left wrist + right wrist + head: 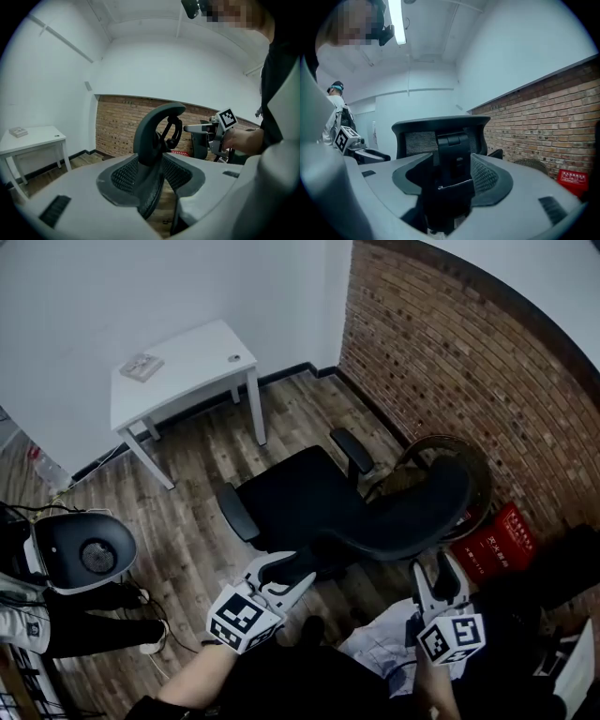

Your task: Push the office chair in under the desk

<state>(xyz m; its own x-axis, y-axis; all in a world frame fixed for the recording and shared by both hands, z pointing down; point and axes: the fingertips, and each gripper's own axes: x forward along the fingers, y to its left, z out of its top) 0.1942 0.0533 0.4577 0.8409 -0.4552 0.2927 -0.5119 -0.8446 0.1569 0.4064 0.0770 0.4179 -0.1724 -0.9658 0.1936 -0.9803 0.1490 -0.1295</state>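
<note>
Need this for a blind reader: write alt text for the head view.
A black office chair stands on the wood floor, well out from the white desk in the far corner, its backrest toward the camera. The left gripper and right gripper, both open, are held at the chair's near side; a brick wall runs along the right.

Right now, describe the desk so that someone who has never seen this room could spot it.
Follow the brick wall to the far corner; the desk stands near it, by the white wall. It is small, white and thin-legged, unlike the black office chair in front of it.
</note>
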